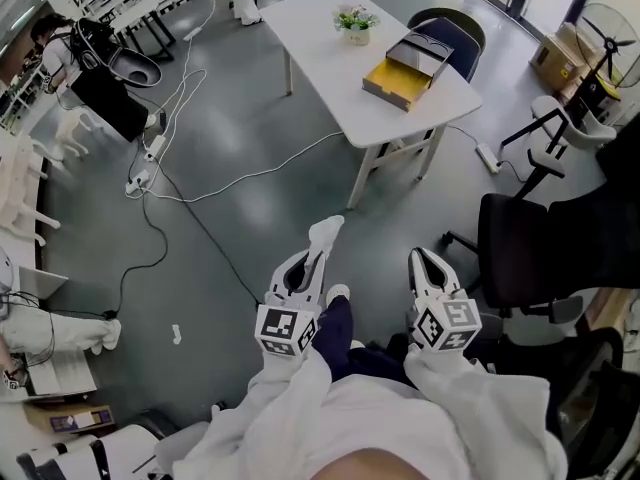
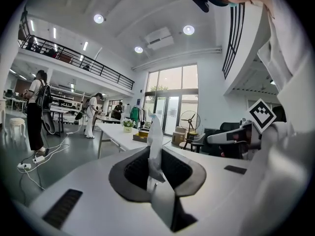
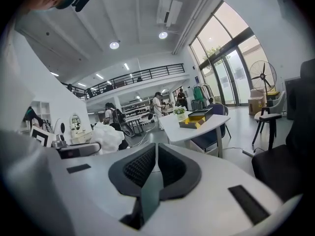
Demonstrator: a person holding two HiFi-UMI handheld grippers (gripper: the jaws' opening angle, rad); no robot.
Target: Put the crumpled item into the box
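The crumpled item is a white wad of paper (image 1: 326, 232), and my left gripper (image 1: 318, 254) is shut on it, held out over the grey floor. In the left gripper view the paper (image 2: 155, 139) stands up between the dark pads. Alongside it to the right, my right gripper (image 1: 425, 259) is shut with nothing in it. The right gripper view shows those pads (image 3: 140, 166) closed together, with the paper (image 3: 106, 136) off to the left. The box (image 1: 408, 68), yellow inside with a dark open lid, lies on the white table (image 1: 330, 43) ahead, well beyond both grippers.
A small potted plant (image 1: 355, 23) stands on the table behind the box. A blue chair (image 1: 455, 38) is tucked at the table's far side. Black office chairs (image 1: 520, 253) stand to my right. Cables (image 1: 185, 198) trail over the floor at left. People (image 2: 37, 107) stand further back.
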